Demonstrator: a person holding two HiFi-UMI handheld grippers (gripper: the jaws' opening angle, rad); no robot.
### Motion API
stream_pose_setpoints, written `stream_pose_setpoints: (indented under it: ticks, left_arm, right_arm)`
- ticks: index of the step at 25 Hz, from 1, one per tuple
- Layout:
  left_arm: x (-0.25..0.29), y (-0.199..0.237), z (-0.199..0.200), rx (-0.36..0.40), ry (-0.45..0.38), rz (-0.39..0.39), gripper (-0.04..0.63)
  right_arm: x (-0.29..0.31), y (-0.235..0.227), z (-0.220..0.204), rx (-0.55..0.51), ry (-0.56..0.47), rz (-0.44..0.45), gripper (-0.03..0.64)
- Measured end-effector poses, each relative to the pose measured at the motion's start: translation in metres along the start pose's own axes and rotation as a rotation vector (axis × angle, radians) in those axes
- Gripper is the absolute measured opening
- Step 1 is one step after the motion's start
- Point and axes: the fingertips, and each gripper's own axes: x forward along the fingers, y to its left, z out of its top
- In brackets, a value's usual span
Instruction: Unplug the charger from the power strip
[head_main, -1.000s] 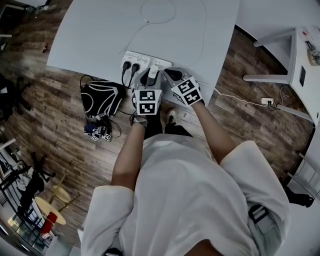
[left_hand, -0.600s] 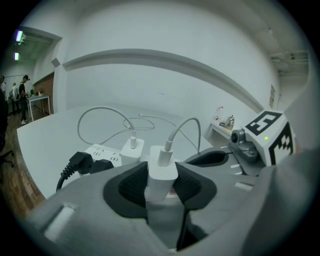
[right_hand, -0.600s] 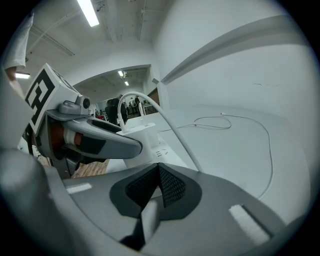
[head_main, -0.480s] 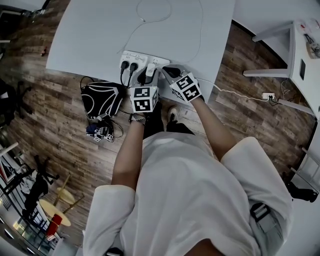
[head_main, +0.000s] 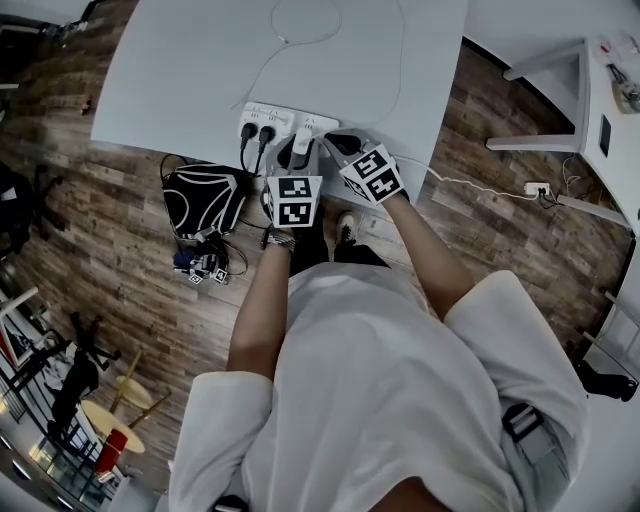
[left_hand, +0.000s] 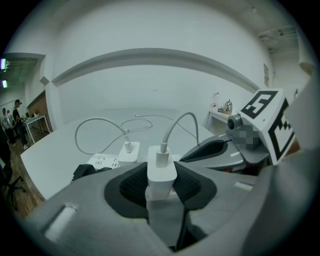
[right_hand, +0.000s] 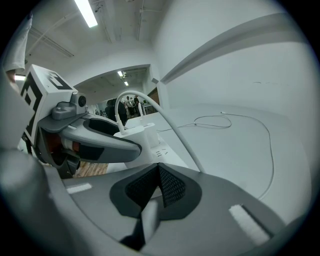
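A white power strip (head_main: 262, 118) lies at the near edge of the white table (head_main: 180, 60), with two black plugs (head_main: 258, 131) in its left sockets. My left gripper (left_hand: 161, 182) is shut on a white charger (left_hand: 161, 170) whose white cable (left_hand: 175, 125) arches up from its top. Whether its prongs still sit in the strip is hidden. A second white charger (left_hand: 129, 152) stands plugged in behind it. My right gripper (right_hand: 156, 175) is shut with nothing between its pads, just right of the charger (head_main: 302, 140) at the strip's right end.
White cables (head_main: 300, 30) loop over the table behind the strip. On the wooden floor by the table's edge lies a black bag (head_main: 205, 195) with small clutter. Another white table (head_main: 600, 100) and a floor socket (head_main: 535, 190) are at the right.
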Motion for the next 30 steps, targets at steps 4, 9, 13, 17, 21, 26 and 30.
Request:
stream_pose_setpoints:
  ticks: [4,9,13,17,21,26,30]
  left_arm:
    - [0.0010,0.0015,-0.0007,-0.023,-0.001,-0.007,0.144]
    - [-0.0008,0.0027,0.0002,-0.115,-0.020,-0.037,0.146]
    - [-0.0013,0.0041,-0.0011,-0.151,-0.029,-0.051,0.147]
    - [-0.0013,0.0037,-0.0009,-0.159,-0.035,-0.057,0.147]
    - [-0.0016,0.0033,-0.0012,-0.130,-0.026,-0.050,0.147]
    - [-0.0008,0.0005,-0.0007,-0.025,0.006,-0.018,0.146]
    - [-0.0007,0.0002,-0.0005,-0.003,0.019,-0.008,0.144]
  right_arm:
    - [0.0014,-0.0003,-0.0007,0.001,0.000,-0.001,0.002]
    - [0.0000,0.0009,0.0000,-0.001,-0.004,-0.004,0.002]
    - [0.0010,0.0005,-0.0013,0.000,-0.003,-0.004,0.002]
    - [0.0004,0.0005,-0.0016,-0.002,-0.004,-0.004,0.002]
    - [0.0004,0.0007,-0.0016,0.001,-0.003,-0.002,0.002]
    - [0.0005,0.0005,-0.0013,0.006,0.001,0.005,0.002]
    - [0.0004,0.0006,-0.0014,0.006,0.002,0.005,0.002]
